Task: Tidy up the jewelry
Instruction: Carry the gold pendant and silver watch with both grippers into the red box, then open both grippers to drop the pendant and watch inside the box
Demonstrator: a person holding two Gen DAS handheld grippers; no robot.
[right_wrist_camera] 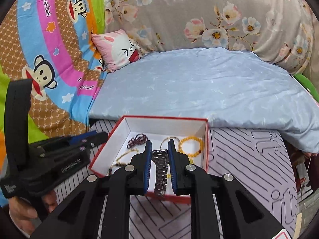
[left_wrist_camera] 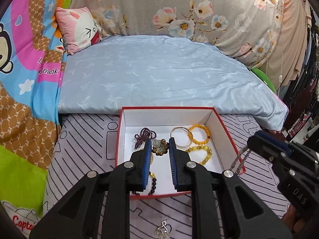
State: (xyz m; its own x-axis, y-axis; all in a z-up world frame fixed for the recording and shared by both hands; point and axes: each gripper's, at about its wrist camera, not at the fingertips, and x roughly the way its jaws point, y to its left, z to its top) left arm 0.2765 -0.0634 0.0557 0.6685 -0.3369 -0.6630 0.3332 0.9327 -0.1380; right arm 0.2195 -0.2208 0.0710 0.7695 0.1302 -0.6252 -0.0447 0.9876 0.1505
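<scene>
A red box with a white inside (left_wrist_camera: 223, 135) (right_wrist_camera: 111, 139) sits on the striped sheet. It holds yellow bead bracelets (left_wrist_camera: 199, 133) (right_wrist_camera: 191, 145), a thin bangle (left_wrist_camera: 180, 137), dark purple beads (left_wrist_camera: 144, 136) (right_wrist_camera: 137, 139) and a brown flower piece (left_wrist_camera: 160, 149). My left gripper (left_wrist_camera: 160, 145) is open and empty over the box. My right gripper (right_wrist_camera: 160, 145) is shut on a silver metal watch band (right_wrist_camera: 161, 171), which hangs over the box's near right side; it also shows in the left wrist view (left_wrist_camera: 240, 159). A silver pendant (left_wrist_camera: 163, 229) lies on the sheet in front of the box.
A folded light blue quilt (left_wrist_camera: 159, 75) lies behind the box. A pink cartoon pillow (left_wrist_camera: 79, 31) and a floral quilt (left_wrist_camera: 179, 10) sit farther back. A colourful monkey blanket (left_wrist_camera: 26, 69) lies at the left. Hanging clothes are at the far right.
</scene>
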